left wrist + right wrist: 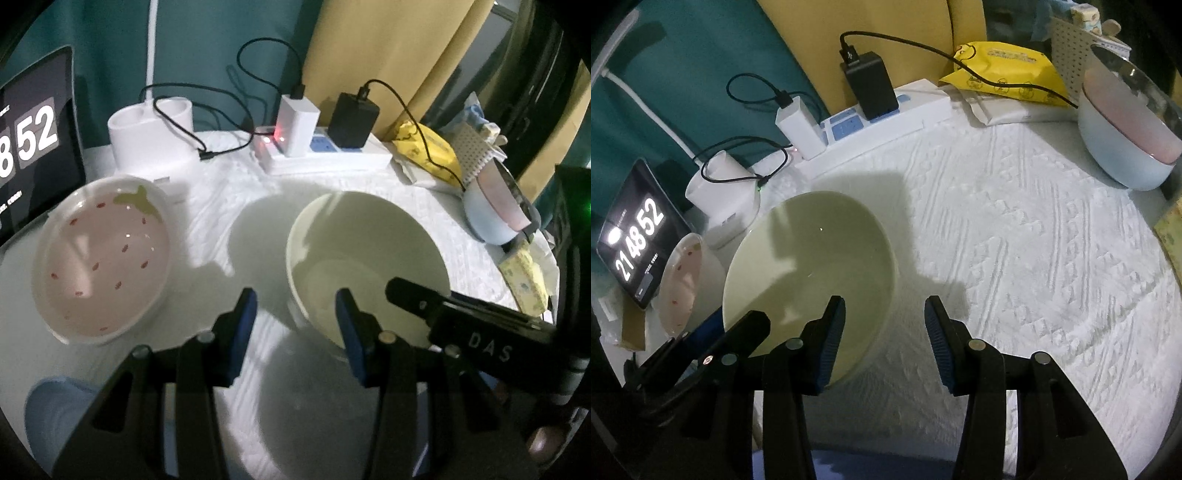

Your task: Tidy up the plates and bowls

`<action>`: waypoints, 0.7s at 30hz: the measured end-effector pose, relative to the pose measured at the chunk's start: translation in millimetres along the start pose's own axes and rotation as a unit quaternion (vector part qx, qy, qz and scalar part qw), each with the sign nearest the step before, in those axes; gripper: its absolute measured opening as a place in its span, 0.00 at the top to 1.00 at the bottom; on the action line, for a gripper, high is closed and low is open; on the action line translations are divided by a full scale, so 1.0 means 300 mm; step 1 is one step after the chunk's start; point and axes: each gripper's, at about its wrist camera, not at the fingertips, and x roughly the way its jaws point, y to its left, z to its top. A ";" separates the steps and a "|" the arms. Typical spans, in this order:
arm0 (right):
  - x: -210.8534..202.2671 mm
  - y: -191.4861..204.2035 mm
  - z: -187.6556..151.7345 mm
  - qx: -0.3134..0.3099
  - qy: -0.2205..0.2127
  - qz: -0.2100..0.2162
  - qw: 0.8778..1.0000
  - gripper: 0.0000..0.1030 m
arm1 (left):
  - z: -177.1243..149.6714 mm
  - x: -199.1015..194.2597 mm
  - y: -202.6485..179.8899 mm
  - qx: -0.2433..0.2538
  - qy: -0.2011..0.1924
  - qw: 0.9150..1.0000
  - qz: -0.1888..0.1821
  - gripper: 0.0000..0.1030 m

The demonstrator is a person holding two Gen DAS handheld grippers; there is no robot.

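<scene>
While both tools hang over the counter with its white textured cloth, neither has hold of anything. The left tool sits partly open, straddling the near-left rim of the pale green bowl. The right tool is also partly open, straddling the same bowl's right rim, one finger inside. The strawberry bowl sits just left, apart from it.

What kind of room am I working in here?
Probably a home living space, not a kitchen: a small table under a white textured cloth, a power strip with chargers plugged in, a tablet clock, and curtains behind.
</scene>
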 end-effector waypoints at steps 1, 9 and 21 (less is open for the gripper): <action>0.000 0.002 -0.001 -0.002 -0.005 -0.003 1.000 0.56 | 0.000 0.003 0.002 -0.001 0.000 1.000 -0.003 0.55; 0.021 0.017 -0.005 -0.010 -0.010 -0.001 1.000 0.72 | -0.001 0.012 -0.005 0.008 -0.003 1.000 -0.020 0.64; -0.006 0.027 -0.014 -0.019 -0.032 -0.002 0.999 0.75 | -0.004 -0.005 -0.011 0.010 -0.023 1.000 -0.015 0.72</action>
